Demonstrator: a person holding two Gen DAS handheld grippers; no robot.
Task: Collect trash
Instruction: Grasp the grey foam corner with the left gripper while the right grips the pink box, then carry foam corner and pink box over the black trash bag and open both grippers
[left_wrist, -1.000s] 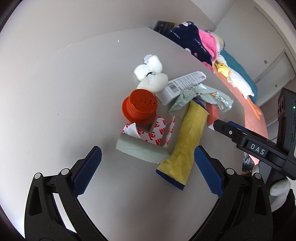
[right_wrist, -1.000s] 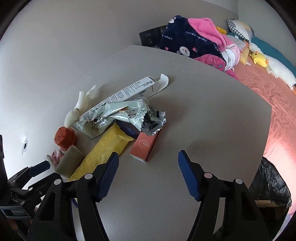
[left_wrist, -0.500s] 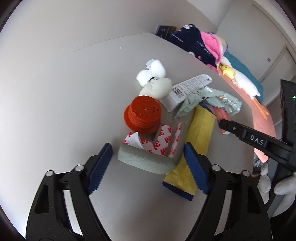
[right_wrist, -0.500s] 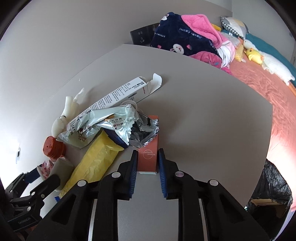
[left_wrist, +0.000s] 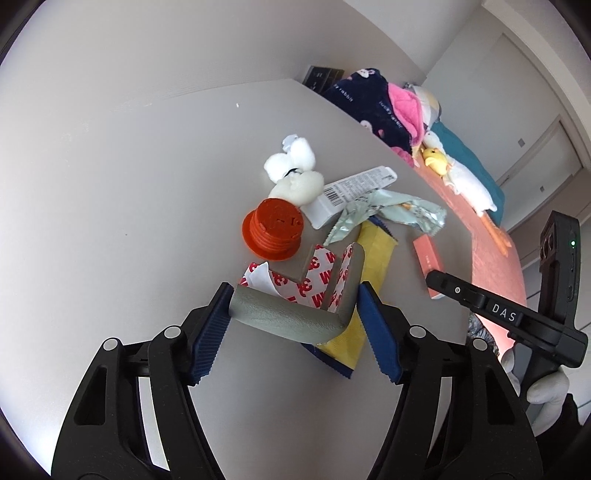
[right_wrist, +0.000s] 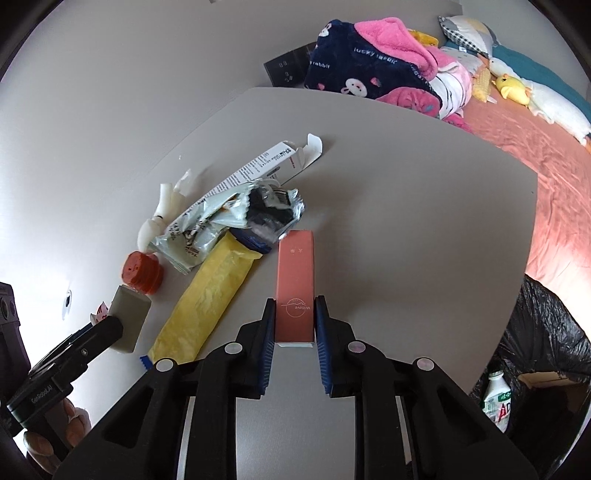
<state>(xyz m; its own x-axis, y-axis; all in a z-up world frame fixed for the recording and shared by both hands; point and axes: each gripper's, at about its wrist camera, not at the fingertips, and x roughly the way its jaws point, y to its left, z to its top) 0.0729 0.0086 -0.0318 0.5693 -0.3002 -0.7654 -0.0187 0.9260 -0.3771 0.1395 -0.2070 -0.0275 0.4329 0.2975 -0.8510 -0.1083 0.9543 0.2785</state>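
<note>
Left gripper (left_wrist: 293, 314): I see its jaws closing on the grey foam corner guard (left_wrist: 295, 317), pads touching both ends.
Right gripper (right_wrist: 294, 325): pinched tight on my salmon box (right_wrist: 296, 288).
Remaining trash: heaped on the grey table (right_wrist: 406, 221).

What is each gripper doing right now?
Left gripper: jaws closing on the grey foam corner piece.
Right gripper: shut on the pink box.
</note>
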